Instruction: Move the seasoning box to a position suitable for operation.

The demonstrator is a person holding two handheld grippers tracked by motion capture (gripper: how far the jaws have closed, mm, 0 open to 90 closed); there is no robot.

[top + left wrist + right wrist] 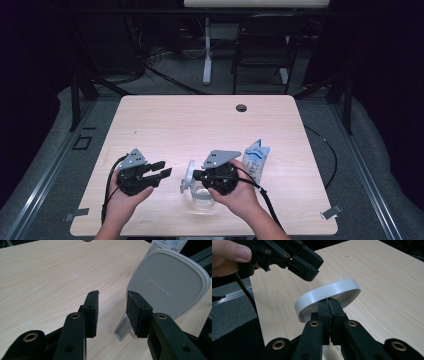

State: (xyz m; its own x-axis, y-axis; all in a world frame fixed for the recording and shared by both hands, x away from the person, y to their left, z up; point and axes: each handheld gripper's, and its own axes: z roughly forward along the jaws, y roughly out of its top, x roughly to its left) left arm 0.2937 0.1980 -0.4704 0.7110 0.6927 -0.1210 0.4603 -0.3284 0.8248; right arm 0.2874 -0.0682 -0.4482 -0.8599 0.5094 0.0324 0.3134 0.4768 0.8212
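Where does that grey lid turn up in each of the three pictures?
High view: the grey lid stands on edge at centre bottom, beside the right gripper.
Left gripper view: its flat face fills the upper right, beyond the open jaws.
Right gripper view: its rim arcs across the middle, pinched by the shut jaws.
Shared landmark: the light wooden table.

left gripper (161, 171): jaws apart, nothing between | right gripper (328, 305): jaws pressed together, pointing left in high view
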